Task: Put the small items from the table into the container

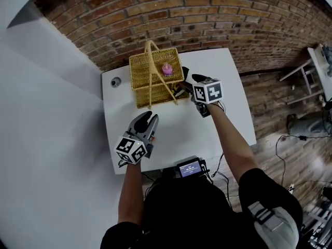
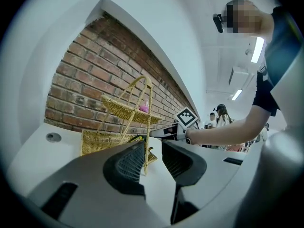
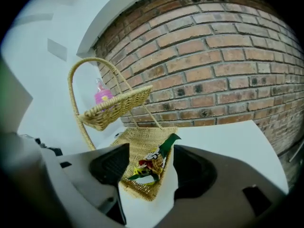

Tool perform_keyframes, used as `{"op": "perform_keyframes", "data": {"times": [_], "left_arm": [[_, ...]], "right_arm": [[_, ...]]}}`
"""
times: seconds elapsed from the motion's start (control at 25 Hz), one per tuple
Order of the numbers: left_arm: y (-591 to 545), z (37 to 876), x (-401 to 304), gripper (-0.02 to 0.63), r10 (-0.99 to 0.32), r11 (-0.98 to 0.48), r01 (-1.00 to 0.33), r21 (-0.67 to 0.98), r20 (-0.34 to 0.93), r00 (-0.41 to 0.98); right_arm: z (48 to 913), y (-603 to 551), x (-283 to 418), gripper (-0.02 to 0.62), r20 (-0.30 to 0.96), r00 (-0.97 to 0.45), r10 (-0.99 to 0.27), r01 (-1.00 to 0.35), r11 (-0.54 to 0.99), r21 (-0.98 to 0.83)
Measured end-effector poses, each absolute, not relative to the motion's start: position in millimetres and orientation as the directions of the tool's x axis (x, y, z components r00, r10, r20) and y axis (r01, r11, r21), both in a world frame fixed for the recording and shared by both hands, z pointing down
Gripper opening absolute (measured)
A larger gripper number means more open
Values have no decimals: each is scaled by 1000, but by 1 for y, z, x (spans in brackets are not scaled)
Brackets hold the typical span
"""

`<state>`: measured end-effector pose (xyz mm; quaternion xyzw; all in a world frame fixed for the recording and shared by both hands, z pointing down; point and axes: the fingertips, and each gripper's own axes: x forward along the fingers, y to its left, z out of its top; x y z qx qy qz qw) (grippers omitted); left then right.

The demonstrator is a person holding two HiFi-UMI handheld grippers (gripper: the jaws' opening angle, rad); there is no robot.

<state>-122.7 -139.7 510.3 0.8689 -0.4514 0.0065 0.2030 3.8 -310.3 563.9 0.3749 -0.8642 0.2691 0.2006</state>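
Looking down in the head view, the right gripper [image 1: 185, 83] meets the wicker basket [image 1: 140, 69]; the snack packet [image 3: 153, 161] beside its jaws is hard to make out. Left gripper view: the left gripper [image 2: 153, 158] is slightly parted and empty, with the basket ahead. Right gripper view: jaws wide, gripping nothing, the packet just beyond them in the lower tray [image 3: 137, 146]; it is likely light, crinkly and slippery, so pinch a sealed edge.

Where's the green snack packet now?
In the right gripper view the packet lies centre, on the wicker basket's lower tray, just past the right gripper's open jaws.
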Motion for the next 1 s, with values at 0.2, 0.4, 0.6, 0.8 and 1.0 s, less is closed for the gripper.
{"op": "perform_keyframes", "data": {"times": [0.2, 0.4, 0.6, 0.8, 1.0], "left_arm": [[-131, 505, -125, 117, -787, -510, -788, 344, 184, 589], [-122, 503, -127, 110, -789, -513, -791, 333, 180, 587], [-109, 503, -128, 75, -790, -513, -796, 322, 186, 584], [-96, 503, -125, 44, -782, -526, -791, 312, 190, 594], [-83, 501, -125, 19, -780, -533, -787, 309, 180, 599]], "right_arm": [[550, -287, 8, 191, 513, -655, -555, -745, 588, -315], [538, -265, 14, 75, 479, -668, -569, -737, 592, -325], [524, -234, 12, 14, 450, -711, -540, -698, 618, -362], [510, -203, 7, 14, 412, -755, -511, -652, 653, -385], [500, -173, 4, 12, 380, -776, -503, -628, 666, -402]]}}
